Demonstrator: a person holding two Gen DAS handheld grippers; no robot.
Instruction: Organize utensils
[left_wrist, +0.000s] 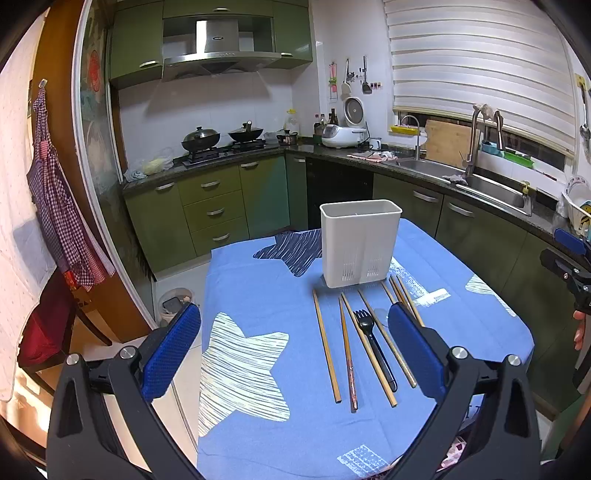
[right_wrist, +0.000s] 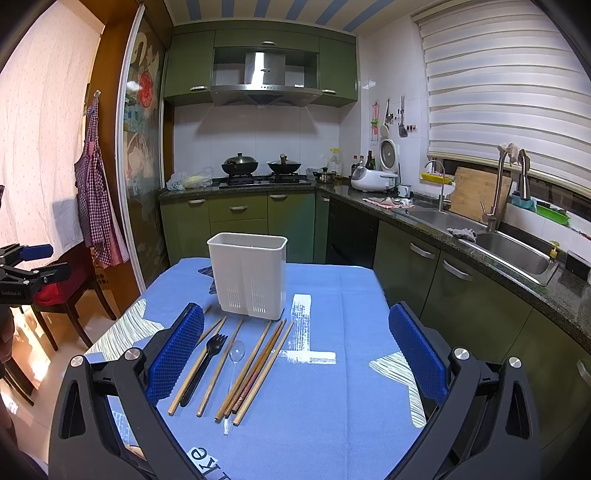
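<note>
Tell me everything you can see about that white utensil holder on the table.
The white utensil holder is a tall rectangular bin that looks like plastic, with an open top, a thin rim and two slotted drain panels low on its front face. It stands upright on the blue star-patterned tablecloth, beyond the row of chopsticks. Nothing shows above its rim; its inside is mostly hidden. A few chopstick tips reach its base; contact is unclear. Neither tool touches it.

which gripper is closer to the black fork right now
Left. The black fork lies between the open left gripper fingers; the open right gripper has it by its left finger, off-centre.
</note>
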